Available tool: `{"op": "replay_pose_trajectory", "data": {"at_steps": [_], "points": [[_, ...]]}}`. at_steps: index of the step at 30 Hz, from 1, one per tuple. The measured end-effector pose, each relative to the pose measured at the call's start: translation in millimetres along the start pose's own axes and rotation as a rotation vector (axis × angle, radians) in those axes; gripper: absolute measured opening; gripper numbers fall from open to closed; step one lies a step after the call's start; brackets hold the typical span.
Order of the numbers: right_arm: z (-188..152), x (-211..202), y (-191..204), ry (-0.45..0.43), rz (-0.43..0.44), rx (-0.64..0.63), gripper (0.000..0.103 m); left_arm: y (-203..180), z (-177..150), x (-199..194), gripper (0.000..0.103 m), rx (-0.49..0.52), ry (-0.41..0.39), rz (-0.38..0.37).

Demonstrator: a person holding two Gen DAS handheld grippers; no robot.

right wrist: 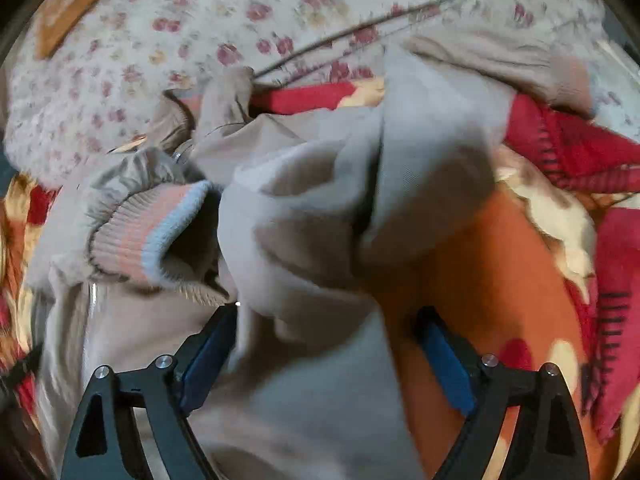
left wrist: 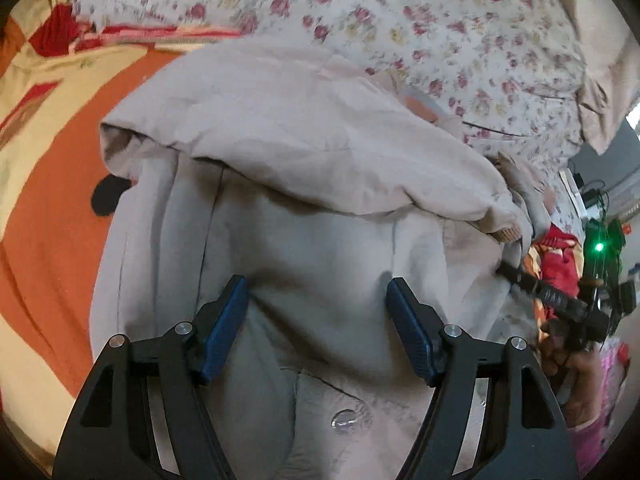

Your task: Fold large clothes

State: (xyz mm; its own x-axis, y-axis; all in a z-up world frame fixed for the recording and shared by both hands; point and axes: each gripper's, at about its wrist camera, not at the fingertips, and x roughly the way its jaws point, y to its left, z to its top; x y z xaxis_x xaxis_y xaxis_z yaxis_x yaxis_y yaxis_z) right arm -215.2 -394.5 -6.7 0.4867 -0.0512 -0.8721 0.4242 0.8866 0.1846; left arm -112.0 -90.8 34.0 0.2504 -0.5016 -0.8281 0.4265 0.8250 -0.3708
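My left tool (left wrist: 316, 304) hangs wide open over the big beige jacket (left wrist: 280, 168), holding nothing. One sleeve (left wrist: 420, 184) is folded across it. The jacket lies on an orange blanket (left wrist: 52, 216), near a flowery quilt (left wrist: 440, 28).

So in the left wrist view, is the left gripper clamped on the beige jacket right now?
No, the left gripper stands open above the beige jacket, with both blue pads clear of the cloth.

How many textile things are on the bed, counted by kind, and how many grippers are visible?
Beige jacket: 1
Floral quilt: 1
Orange and red blanket: 1
Grippers: 2, left gripper, right gripper
Total: 5
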Motion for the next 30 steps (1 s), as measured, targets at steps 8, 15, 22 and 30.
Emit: {"op": "replay_pose_trajectory", "data": {"at_steps": [8, 15, 22, 30], "points": [[-35, -30, -15, 0.008, -0.114, 0.009, 0.089, 7, 9, -29, 0.072, -0.011, -0.061, 0.028], [-20, -75, 1, -0.095, 0.222, 0.115, 0.091, 37, 29, -51, 0.072, -0.051, -0.149, 0.157], [20, -23, 60, 0.015, 0.432, 0.156, 0.093, 69, 31, -42, 0.072, -0.108, -0.175, 0.230], [42, 16, 67, -0.022, 0.407, 0.260, 0.031, 84, 32, -34, 0.072, -0.134, -0.172, 0.245]]}}
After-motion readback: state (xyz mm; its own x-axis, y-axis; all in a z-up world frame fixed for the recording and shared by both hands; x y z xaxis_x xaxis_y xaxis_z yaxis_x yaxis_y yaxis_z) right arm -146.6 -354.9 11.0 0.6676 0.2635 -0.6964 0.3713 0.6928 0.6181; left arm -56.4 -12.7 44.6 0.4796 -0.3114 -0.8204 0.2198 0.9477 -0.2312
